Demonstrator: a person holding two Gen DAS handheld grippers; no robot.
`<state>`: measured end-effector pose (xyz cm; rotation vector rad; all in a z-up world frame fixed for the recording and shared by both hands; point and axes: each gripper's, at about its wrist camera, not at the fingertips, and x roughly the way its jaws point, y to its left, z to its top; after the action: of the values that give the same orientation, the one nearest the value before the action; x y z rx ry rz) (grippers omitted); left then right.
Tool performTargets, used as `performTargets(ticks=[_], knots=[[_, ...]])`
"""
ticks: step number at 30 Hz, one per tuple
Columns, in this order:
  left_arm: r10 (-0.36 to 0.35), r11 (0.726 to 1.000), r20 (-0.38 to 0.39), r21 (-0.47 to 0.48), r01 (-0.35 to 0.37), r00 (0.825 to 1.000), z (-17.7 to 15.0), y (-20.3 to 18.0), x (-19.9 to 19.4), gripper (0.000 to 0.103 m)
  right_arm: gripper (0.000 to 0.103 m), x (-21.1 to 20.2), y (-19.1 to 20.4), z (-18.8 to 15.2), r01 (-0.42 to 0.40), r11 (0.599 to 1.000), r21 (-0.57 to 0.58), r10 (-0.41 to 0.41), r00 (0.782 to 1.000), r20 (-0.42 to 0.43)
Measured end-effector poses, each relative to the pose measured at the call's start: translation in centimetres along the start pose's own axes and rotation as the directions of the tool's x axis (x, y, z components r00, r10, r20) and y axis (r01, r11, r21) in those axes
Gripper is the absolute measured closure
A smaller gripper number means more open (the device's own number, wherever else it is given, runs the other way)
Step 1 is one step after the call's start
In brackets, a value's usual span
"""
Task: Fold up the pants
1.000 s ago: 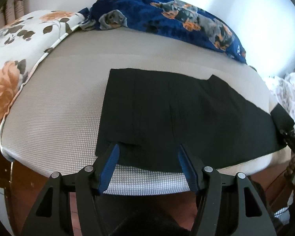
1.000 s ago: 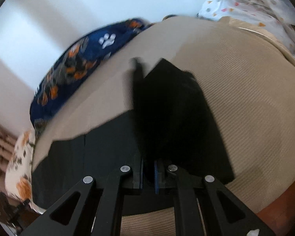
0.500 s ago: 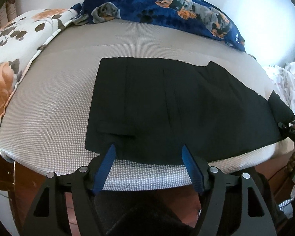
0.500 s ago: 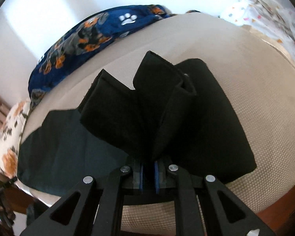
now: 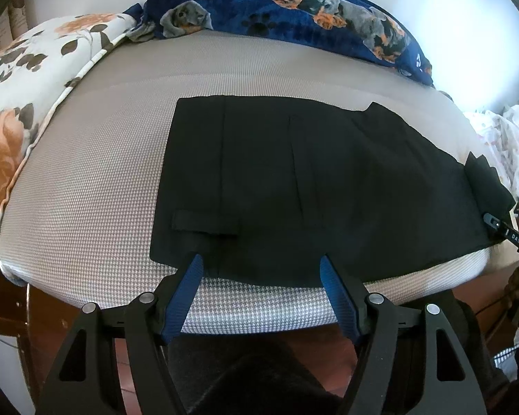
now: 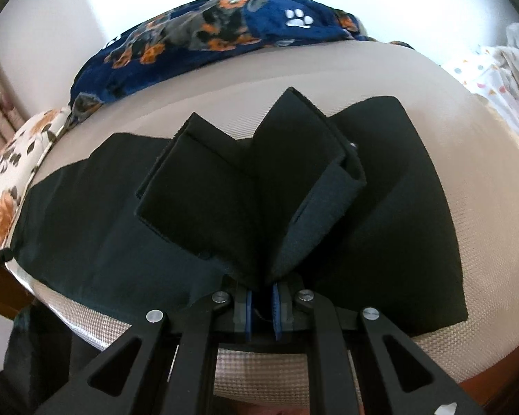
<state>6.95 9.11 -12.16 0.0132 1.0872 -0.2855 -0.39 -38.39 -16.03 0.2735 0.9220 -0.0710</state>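
Pants [image 5: 294, 186]: your black pair, flat along the near bed edge.
Right end [image 6: 259, 186]: bunched, lifted.

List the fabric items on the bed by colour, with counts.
Black: 1, the pants
Navy dog print: 1, the blanket
White with orange flowers: 1, the pillow
White with small coloured spots: 1, the spotted cloth
Total: 4
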Motion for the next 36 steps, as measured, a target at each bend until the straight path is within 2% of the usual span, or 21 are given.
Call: performTargets(ticks=[18,36], knots=[[0.037,0.998,0.002,0.048,-0.038,0.999,-0.3,-0.7,0.3,0.032,0.091,0.3,2.9,-0.2,-0.008,0.997,-0.082,0.007,1.000,-0.008],[0.065,0.995,-0.011,0.082,-0.064,0.998,-0.3,-1.1,0.7,0.032,0.090,0.3,3.2,-0.3,-0.014,0.996,-0.088,0.014,1.000,-0.005]])
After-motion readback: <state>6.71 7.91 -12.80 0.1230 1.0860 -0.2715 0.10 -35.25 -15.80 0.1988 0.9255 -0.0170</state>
